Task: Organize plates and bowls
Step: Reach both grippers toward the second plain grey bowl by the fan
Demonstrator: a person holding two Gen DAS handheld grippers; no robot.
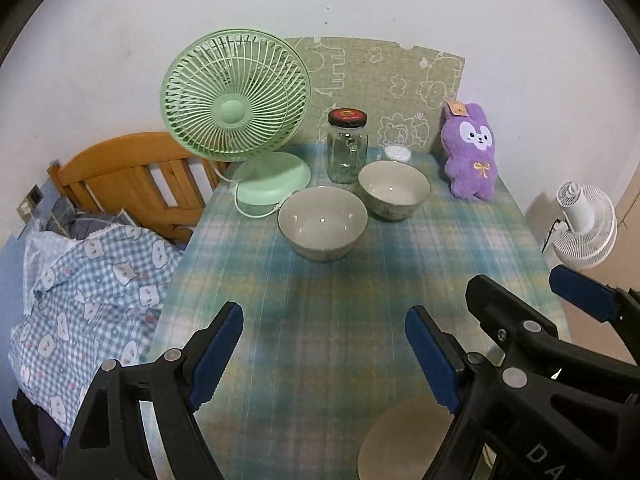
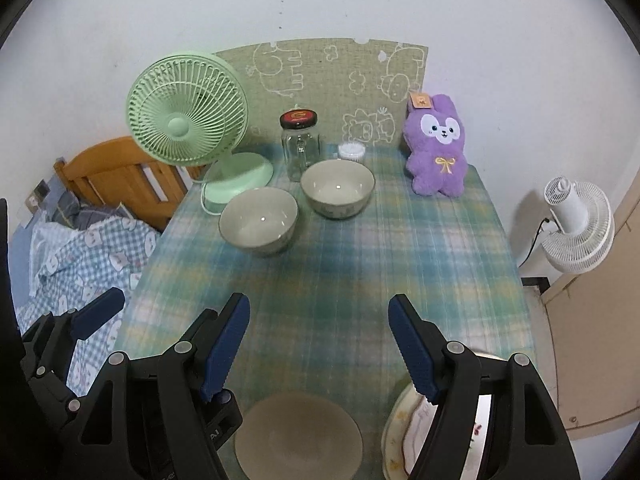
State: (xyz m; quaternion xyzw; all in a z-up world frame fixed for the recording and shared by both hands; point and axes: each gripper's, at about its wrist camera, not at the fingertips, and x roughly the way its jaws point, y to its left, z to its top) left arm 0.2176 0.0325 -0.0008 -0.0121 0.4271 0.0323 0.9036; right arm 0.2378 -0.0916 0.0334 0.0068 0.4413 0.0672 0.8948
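Note:
Two grey-white bowls stand on the plaid table: the nearer left bowl (image 1: 322, 222) (image 2: 258, 220) and the farther right bowl (image 1: 393, 189) (image 2: 337, 187). A plain beige plate (image 2: 298, 436) (image 1: 400, 436) lies at the near table edge. A flowered plate (image 2: 404, 436) lies to its right, partly hidden by my right finger. My left gripper (image 1: 324, 356) is open and empty above the near table. My right gripper (image 2: 319, 348) is open and empty above the two plates; it also shows in the left wrist view (image 1: 520, 300).
A green desk fan (image 1: 236, 112) (image 2: 188, 124), a glass jar with a dark lid (image 1: 347, 148) (image 2: 300, 146), a small white container (image 2: 351, 150) and a purple plush rabbit (image 1: 470, 152) (image 2: 436, 148) stand at the back. A bed lies left, a white fan (image 2: 576, 228) right.

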